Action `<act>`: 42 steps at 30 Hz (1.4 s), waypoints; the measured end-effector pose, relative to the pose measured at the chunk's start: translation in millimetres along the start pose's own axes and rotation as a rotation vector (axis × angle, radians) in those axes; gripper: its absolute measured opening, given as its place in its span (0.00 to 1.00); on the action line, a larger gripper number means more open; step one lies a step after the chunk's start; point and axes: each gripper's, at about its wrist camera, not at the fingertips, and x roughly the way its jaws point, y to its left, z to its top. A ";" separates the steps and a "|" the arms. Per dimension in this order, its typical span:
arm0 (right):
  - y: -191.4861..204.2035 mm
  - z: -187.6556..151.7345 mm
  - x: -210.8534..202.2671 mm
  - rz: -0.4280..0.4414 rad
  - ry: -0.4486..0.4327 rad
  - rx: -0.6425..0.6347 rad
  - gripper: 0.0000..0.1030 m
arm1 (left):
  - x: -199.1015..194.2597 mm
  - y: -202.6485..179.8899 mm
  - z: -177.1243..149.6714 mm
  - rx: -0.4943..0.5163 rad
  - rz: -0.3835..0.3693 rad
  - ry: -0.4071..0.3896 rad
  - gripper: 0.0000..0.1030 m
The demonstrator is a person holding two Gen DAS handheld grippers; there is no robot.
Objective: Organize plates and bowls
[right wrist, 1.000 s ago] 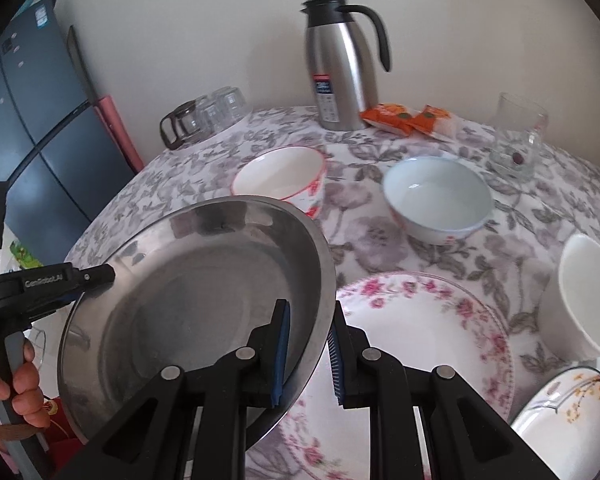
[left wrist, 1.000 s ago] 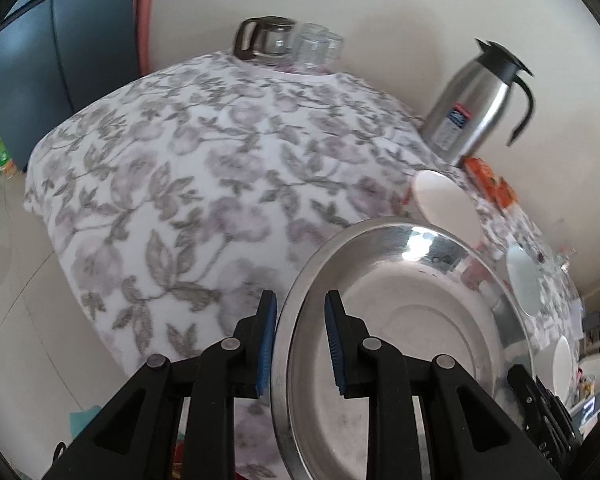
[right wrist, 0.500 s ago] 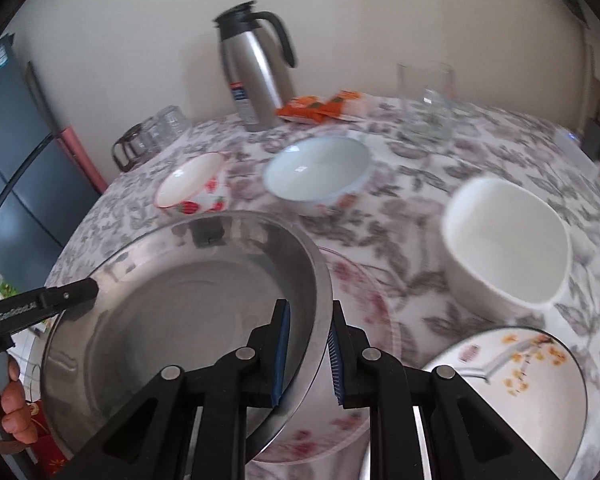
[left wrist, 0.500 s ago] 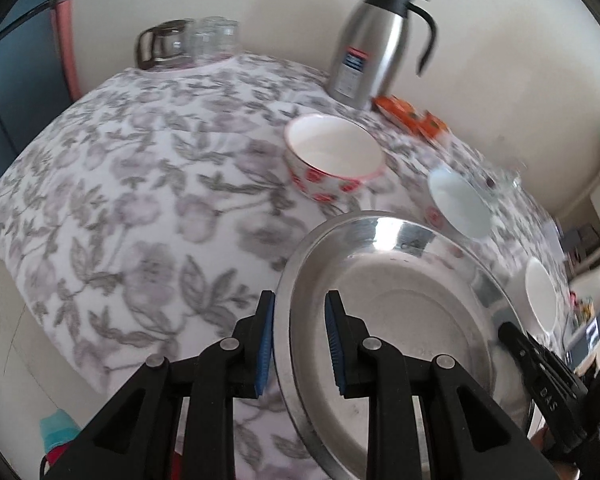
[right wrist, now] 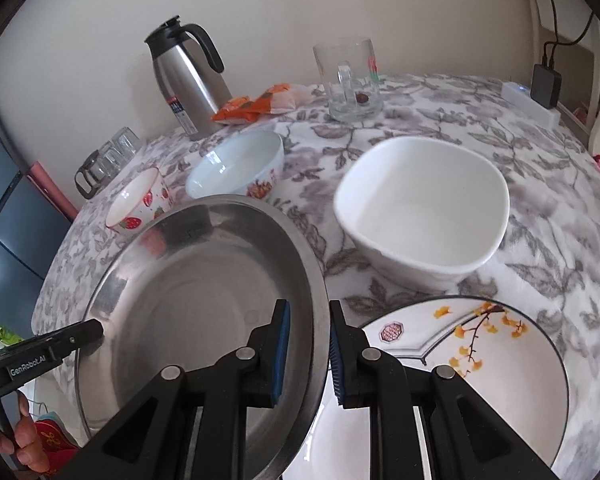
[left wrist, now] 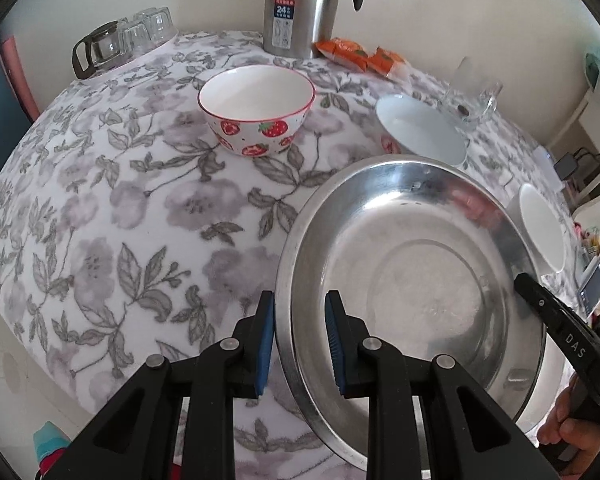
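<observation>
The right claw (left wrist: 562, 334) reads "DAS", the left claw (right wrist: 40, 360) "GenRobot.AI", the flask's label (left wrist: 285, 10) "24".

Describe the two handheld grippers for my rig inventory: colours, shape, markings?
Both match: the left gripper and right gripper have matte black angular linkage arms with silver pivot pins and blue ribbed pads lining the jaws. Seen from the opposite camera, the left one's side reads "GenRobot.AI" in white, the right one's "DAS". No cables or sleeves show.
</observation>
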 end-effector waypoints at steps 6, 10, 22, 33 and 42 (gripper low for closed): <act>-1.4 -2.6 5.0 -0.015 0.016 -0.004 0.19 | 6.2 -4.3 1.6 0.025 0.026 0.004 0.24; 0.0 -2.8 6.7 -0.028 0.026 -0.015 0.19 | 7.8 -5.4 3.0 0.043 0.036 0.000 0.24; 1.0 -2.6 8.9 -0.035 0.028 -0.006 0.19 | 10.2 -1.2 9.2 0.022 -0.004 -0.017 0.24; -1.4 -2.4 9.1 -0.032 0.028 0.022 0.20 | 8.6 -2.6 10.8 0.037 0.000 -0.031 0.26; -4.0 -1.9 3.3 -0.053 0.027 0.060 0.29 | -4.8 -0.7 13.9 0.047 0.030 -0.092 0.44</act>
